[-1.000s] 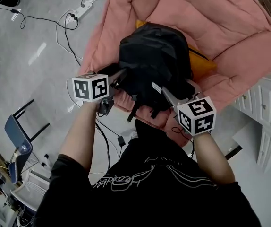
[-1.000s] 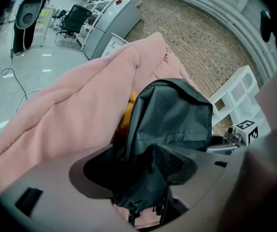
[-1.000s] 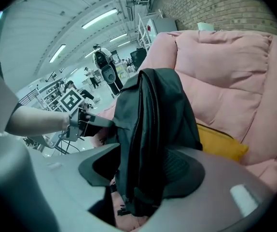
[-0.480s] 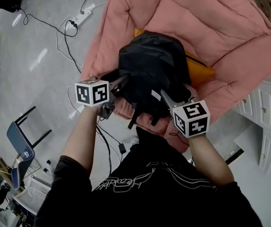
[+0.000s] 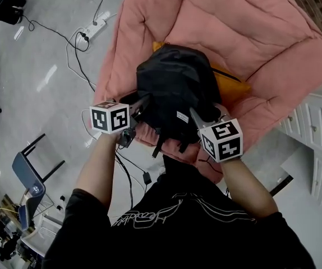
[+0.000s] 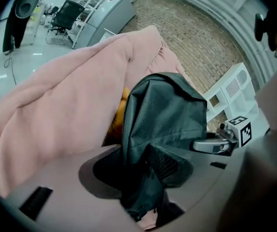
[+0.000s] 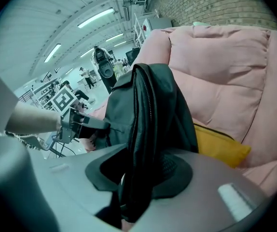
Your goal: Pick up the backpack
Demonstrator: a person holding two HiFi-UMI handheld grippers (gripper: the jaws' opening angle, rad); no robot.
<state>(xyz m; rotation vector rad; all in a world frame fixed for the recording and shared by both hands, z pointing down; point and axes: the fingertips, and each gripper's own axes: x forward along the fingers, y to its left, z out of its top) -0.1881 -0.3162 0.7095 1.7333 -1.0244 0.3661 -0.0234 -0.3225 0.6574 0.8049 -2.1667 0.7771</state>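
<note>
A black backpack [image 5: 175, 88] stands on a pink padded seat [image 5: 251, 32], leaning on a yellow cushion [image 5: 231, 86]. My left gripper [image 5: 144, 102] is at the bag's lower left side and my right gripper [image 5: 197, 114] at its lower right. In the left gripper view the jaws of the left gripper [image 6: 141, 178] are closing, with a fold of the backpack [image 6: 167, 115] filling the gap. In the right gripper view the right gripper [image 7: 138, 178] is closing on a thick zipped edge of the backpack [image 7: 148, 105]. Each view shows the other gripper across the bag.
A power strip with cables [image 5: 93, 24] lies on the grey floor at the left. A blue chair [image 5: 29, 172] stands at the lower left, and a black cable runs near my feet. A white cabinet [image 5: 312, 128] stands at the right of the seat.
Both hands have stayed at the backpack's lower sides. Both pairs of jaws have drawn in closer against the fabric. The bag has not visibly left the seat.
</note>
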